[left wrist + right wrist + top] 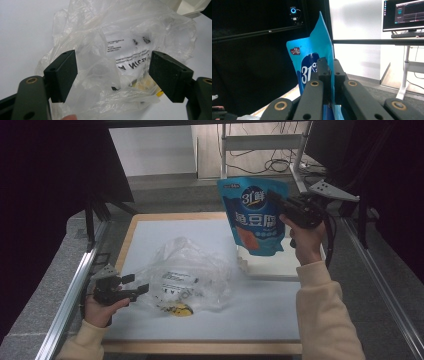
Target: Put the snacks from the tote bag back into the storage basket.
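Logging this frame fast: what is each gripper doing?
Left gripper: open, jaws either side of the crumpled clear plastic bag.
Right gripper: shut on the blue printed food pouch, held above the table.

1. We find the high view fixed above the person's side, looking forward and down over the white table [150, 227].
2. The left gripper view sits low and close, facing the clear plastic bag [120, 50], which we also see in the high view.
3. The right gripper view looks level across the room, close on the blue pouch [317, 50], shared with the high view.
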Demonstrator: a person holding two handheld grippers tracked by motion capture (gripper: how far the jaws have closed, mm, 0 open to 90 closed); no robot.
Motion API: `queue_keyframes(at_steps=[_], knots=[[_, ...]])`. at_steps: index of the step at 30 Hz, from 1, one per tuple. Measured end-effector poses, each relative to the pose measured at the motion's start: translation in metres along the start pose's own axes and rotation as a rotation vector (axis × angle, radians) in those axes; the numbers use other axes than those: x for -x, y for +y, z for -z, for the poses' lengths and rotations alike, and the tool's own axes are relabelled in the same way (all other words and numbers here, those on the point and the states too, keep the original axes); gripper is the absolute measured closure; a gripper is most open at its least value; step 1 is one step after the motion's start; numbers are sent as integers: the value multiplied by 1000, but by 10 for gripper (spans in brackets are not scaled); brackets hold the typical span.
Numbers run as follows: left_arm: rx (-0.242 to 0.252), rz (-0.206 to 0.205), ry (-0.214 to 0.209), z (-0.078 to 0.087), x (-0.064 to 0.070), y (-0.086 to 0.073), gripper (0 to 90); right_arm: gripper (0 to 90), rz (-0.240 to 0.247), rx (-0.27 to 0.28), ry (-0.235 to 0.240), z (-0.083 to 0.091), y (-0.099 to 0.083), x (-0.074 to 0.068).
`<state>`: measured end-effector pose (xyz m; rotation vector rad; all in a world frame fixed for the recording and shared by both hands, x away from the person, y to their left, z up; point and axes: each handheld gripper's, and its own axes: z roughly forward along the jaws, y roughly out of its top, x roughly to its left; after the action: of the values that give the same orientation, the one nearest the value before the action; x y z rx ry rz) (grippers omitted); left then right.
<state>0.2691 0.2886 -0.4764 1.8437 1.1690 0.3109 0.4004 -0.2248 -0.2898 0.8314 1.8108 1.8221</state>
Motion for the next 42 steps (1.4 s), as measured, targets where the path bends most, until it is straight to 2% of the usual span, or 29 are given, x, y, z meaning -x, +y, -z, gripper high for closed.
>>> queue_keyframes(at_steps=[18, 27, 34, 42], knots=[[1, -2, -4, 0, 0, 0, 230, 884, -8, -4, -45, 3, -1, 16], [-7, 1, -7, -1, -1, 0, 230, 884, -8, -14, -70, 0, -4, 29], [-9, 1, -11, -2, -1, -1, 230, 884, -6, -42, -79, -12, -18, 42], [-9, 8, -9, -2, -4, -1, 230, 884, -38, -57, -85, -26, -38, 60]])
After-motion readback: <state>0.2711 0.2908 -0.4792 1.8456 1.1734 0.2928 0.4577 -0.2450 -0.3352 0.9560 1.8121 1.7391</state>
